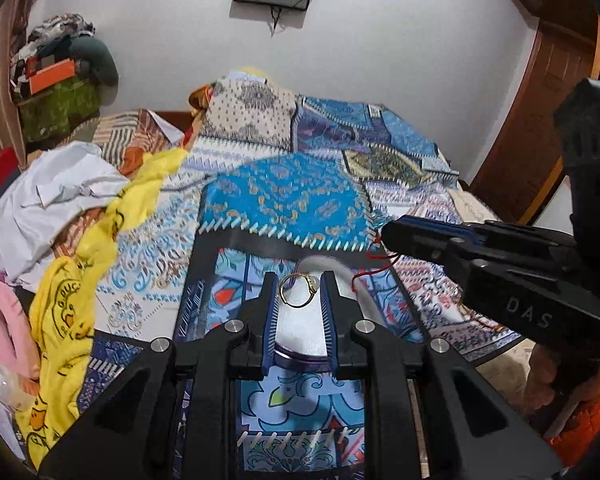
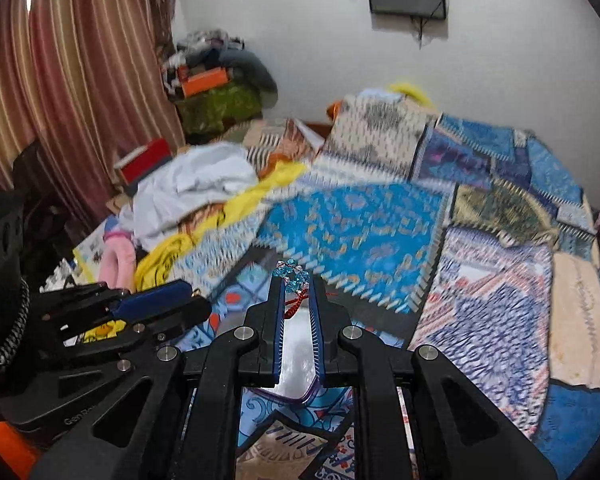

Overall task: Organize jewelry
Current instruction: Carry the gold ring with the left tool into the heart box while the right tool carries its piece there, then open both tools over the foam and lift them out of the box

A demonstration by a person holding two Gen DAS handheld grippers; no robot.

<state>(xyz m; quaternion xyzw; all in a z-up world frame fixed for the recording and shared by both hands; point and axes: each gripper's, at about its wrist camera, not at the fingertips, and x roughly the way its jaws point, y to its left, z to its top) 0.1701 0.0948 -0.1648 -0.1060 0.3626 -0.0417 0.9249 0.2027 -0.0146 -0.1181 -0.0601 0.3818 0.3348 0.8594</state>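
My left gripper [image 1: 299,289] is shut on a thin gold ring [image 1: 298,290] with a pale stone, held upright between its blue pads above a white padded jewelry box [image 1: 304,336] with a purple rim. My right gripper [image 2: 296,286] is shut on a bracelet of blue and clear beads [image 2: 293,274] with a red cord [image 2: 295,304] hanging below. The right gripper shows from the side in the left wrist view [image 1: 392,234], with the red cord [image 1: 374,264] dangling over the box. The box's shiny surface and purple rim [image 2: 300,364] lie under the right fingers.
A patchwork blue quilt [image 1: 292,196] covers the bed. Yellow duck-print cloth [image 1: 84,280], white cloth [image 1: 56,192] and a pink ring-shaped item [image 1: 4,320] lie at the left. A wooden door [image 1: 540,120] stands at the right, striped curtains [image 2: 60,100] at the left.
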